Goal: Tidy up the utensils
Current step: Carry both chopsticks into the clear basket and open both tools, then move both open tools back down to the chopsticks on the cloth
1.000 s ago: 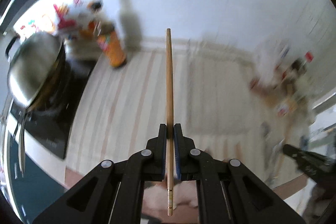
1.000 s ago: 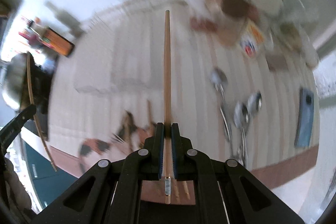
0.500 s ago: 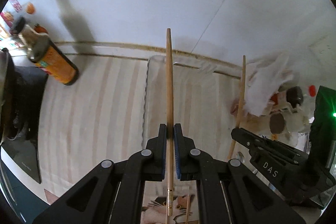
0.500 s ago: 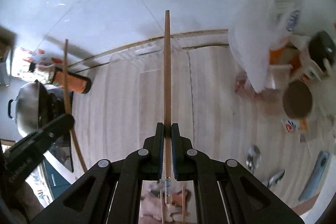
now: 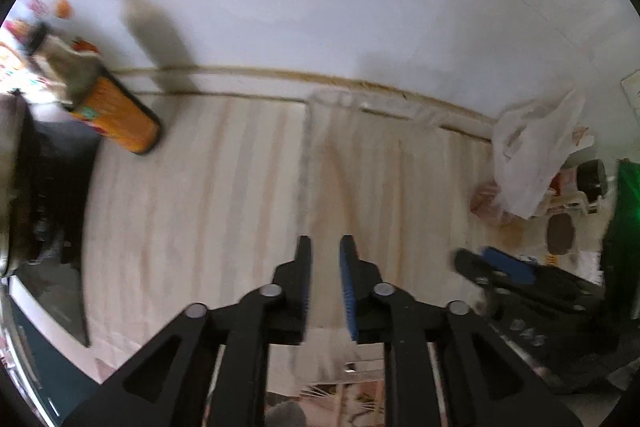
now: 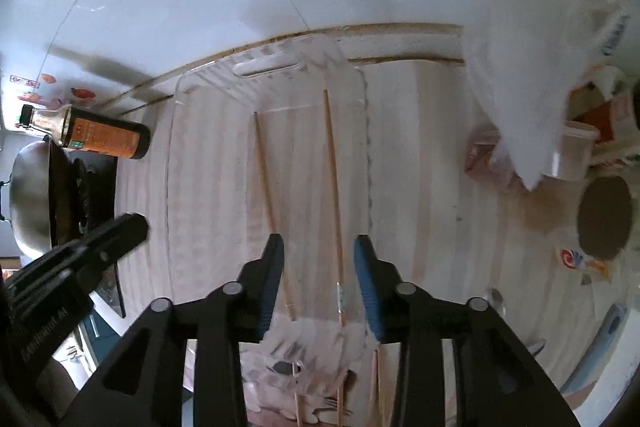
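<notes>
Wooden chopsticks [image 6: 335,183] lie loose in clear tray [image 6: 172,163], frame centre. Right gripper [image 6: 319,259], left gripper [image 5: 324,259] jaws opening, empty. Risk: retreating jaws knock sticks askew.

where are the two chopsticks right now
In the right wrist view both chopsticks lie side by side inside the clear tray, ahead of the right gripper's opening fingers, touching neither.

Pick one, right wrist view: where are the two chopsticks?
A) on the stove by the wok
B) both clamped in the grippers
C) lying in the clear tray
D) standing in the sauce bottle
C: both chopsticks lie side by side in the clear tray, and the right gripper, jaws opening, presses on neither.
</notes>
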Available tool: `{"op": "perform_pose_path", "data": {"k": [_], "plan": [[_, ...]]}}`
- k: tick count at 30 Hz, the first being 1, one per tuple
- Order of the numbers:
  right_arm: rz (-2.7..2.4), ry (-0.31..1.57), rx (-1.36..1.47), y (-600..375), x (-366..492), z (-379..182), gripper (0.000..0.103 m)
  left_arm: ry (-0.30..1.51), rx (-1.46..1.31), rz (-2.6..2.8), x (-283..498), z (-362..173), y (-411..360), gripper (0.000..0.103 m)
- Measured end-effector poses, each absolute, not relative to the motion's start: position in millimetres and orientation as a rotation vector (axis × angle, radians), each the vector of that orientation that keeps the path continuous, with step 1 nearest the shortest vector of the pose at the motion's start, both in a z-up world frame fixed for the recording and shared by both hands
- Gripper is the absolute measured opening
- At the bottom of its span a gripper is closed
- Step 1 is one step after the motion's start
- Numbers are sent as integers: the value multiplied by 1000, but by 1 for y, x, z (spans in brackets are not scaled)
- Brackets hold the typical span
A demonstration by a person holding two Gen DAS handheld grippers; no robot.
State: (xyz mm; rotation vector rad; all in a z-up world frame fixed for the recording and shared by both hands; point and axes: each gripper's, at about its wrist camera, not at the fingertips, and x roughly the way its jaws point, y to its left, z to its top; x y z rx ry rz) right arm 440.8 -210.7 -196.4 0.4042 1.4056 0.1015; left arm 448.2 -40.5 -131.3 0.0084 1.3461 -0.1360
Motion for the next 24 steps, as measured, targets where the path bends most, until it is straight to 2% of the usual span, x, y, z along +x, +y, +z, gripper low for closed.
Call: {"op": "perform_pose_path", "data": {"k": [4,6,9,12,20,22,24], "plan": [[39,1345,363,-221,410,-176,47,1194,61,-48,418,-107,-24,76],[6,1318,342,-226,391,-169,52,1121,76,-8,400,-98,-15,83],[-25,1278,328,-233,361,-163,58,1060,72,5,374,-94,-4,103],[-45,1226,325,-238,324,-167,65,1055,99,6,351,-103,-2,103],[-53,1388,352,-230,265,-242,65,1198,191,-15,304,-171,-9,103],[-32,1433,366,-227,253,-263,57,1260,213,-23,290,-195,-15,103],[-20,1473,370,-224,245,-281,39,1316,244,-53,274,-219,-24,102]]}}
